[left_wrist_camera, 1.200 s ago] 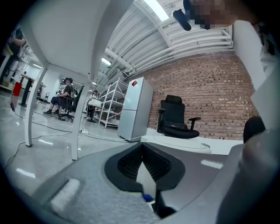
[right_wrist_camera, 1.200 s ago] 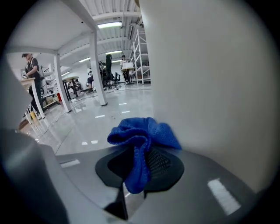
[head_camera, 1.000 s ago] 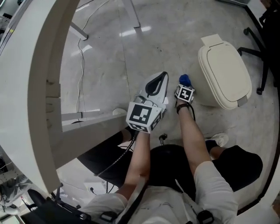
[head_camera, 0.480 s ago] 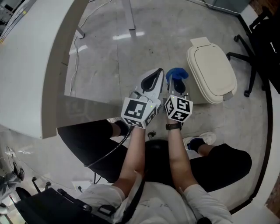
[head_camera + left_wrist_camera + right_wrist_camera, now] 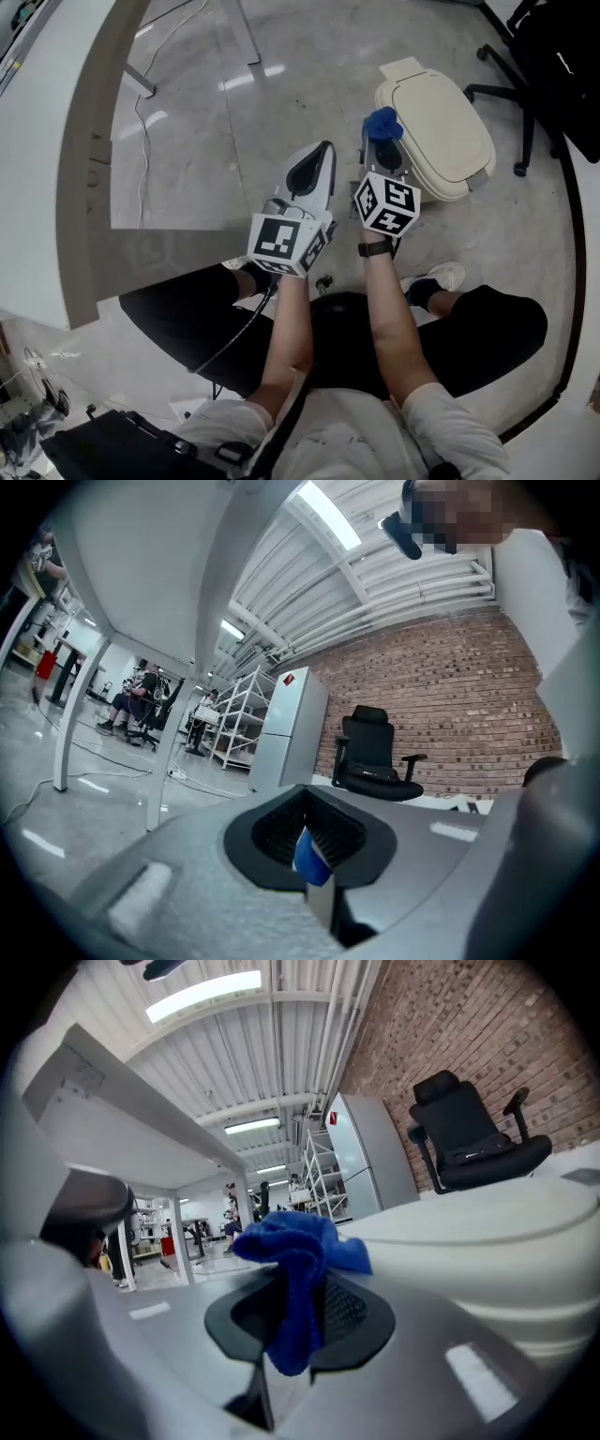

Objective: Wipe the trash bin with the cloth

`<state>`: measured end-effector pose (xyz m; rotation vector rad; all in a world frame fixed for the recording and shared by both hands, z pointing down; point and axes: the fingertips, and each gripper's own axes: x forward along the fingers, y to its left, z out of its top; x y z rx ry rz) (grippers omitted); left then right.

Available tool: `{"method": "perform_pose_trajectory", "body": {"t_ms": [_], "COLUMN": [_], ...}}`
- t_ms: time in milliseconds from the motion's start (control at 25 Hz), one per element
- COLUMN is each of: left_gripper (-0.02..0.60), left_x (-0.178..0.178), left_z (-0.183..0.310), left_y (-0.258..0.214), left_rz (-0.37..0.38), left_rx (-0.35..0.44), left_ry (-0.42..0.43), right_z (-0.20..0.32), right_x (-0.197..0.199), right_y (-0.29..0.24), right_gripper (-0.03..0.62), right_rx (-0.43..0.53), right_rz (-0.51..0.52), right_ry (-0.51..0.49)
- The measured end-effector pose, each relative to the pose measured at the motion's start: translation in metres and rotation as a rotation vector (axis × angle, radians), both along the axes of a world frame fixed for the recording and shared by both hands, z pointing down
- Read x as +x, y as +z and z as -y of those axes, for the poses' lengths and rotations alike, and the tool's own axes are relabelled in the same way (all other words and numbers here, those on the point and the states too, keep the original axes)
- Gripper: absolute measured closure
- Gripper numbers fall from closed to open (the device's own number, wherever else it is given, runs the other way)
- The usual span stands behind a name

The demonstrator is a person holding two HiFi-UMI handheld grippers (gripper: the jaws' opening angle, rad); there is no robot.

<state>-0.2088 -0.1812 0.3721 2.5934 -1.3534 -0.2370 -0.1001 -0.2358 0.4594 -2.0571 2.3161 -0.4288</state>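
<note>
Two grippers are held out side by side over the person's lap, above a pale polished floor. The right gripper (image 5: 379, 142) has its jaws closed on a blue cloth (image 5: 382, 122). In the right gripper view the cloth (image 5: 296, 1269) hangs down through the gap between the pads and bunches in a tuft above them. That tuft lies at the left edge of the bin (image 5: 441, 131), a cream one with its lid down, standing on the floor ahead and to the person's right. Whether cloth and bin touch I cannot tell. From the right gripper view the bin (image 5: 497, 1241) fills the right side, close by. The left gripper (image 5: 319, 159) is just beside the right one and apart from the bin. In the left gripper view its jaws (image 5: 309, 827) meet at the tips, and a small blue bit low in the gap cannot be made out. A white table (image 5: 56, 141) runs along the left, and a black chair (image 5: 469, 1133) stands beyond the bin by a brick wall.
</note>
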Motion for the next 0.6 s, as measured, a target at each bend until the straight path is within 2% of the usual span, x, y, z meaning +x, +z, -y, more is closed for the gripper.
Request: {"method": "perform_pose_trajectory", "body": {"t_ms": [120, 280, 440, 600], "left_gripper": [0.583, 0.583, 0.583, 0.582], "left_x": [0.005, 0.005, 0.006, 0.001], "left_z": [0.003, 0.010, 0.012, 0.016], "left_y": [0.011, 0.027, 0.040, 0.046], "left_rz": [0.032, 0.078, 0.122, 0.134], "left_rx": [-0.013, -0.030, -0.036, -0.039], "left_ry": [0.020, 0.024, 0.027, 0.024], "right_z": [0.001, 0.002, -0.003, -0.006], "right_x": [0.002, 0.007, 0.015, 0.022], "right_y": [0.047, 0.146, 0.240, 0.298], "right_gripper": [0.528, 0.528, 0.528, 0.528], "right_rx": [-0.055, -0.260, -0.450, -0.577], "right_rz": [-0.045, -0.036, -0.048, -0.047], "right_ry": [0.035, 0.112, 0.129, 0.141]}}
